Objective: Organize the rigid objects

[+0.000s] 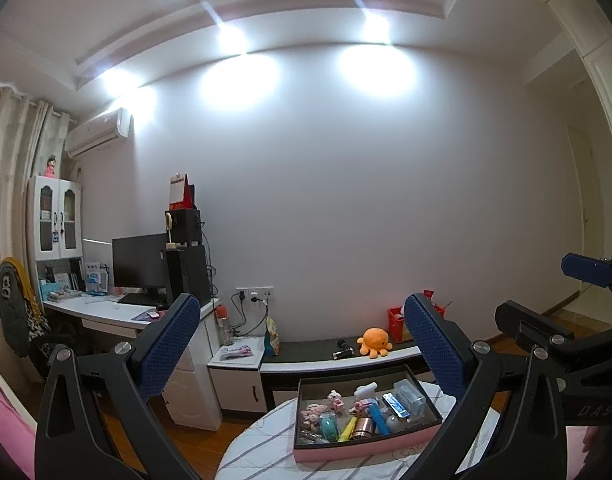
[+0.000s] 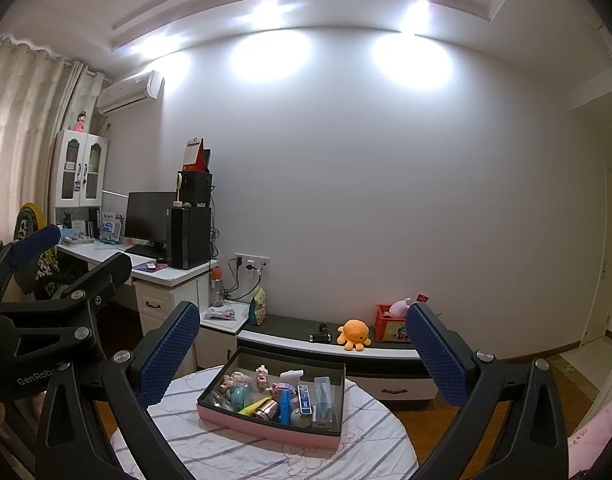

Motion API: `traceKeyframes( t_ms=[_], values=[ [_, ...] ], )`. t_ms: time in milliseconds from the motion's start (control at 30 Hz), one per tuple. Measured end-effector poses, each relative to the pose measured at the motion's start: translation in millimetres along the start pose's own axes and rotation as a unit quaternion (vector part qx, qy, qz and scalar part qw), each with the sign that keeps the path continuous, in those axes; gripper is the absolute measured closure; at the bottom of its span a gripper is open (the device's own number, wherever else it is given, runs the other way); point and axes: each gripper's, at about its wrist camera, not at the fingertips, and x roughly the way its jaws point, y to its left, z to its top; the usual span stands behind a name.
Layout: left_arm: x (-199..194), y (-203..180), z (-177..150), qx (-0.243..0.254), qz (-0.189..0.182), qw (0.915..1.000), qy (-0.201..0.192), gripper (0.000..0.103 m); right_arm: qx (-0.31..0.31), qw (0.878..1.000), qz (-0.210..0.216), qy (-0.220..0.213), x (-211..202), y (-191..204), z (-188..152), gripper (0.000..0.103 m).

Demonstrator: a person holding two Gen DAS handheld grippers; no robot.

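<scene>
A pink box [image 1: 366,446] with a dark inside stands on a round table with a striped white cloth [image 1: 257,448]. It holds several small rigid items: toy figures, a teal piece, a copper cup [image 1: 364,428], a blue bar, a clear case. The box also shows in the right wrist view [image 2: 265,428]. My left gripper [image 1: 301,344] is open and empty, raised above and short of the box. My right gripper [image 2: 301,344] is open and empty, raised likewise. The right gripper's fingers [image 1: 586,270] show at the right of the left wrist view.
A low black-topped bench [image 2: 297,330] behind the table carries an orange octopus plush [image 2: 354,334], a dark tool and a red crate [image 2: 390,324]. A white desk [image 2: 153,268] with monitor and speakers stands at the left. Wood floor surrounds the table.
</scene>
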Motion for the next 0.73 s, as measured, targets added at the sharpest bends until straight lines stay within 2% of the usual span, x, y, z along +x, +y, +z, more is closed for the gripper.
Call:
traceKeyframes(
  t_ms=[733],
  values=[
    [0.1, 0.4, 1.6, 0.002, 0.001, 1.0000, 0.002, 0.000, -0.002, 1.000, -0.002, 0.002, 1.8, 2.5, -1.3, 0.000]
  ],
)
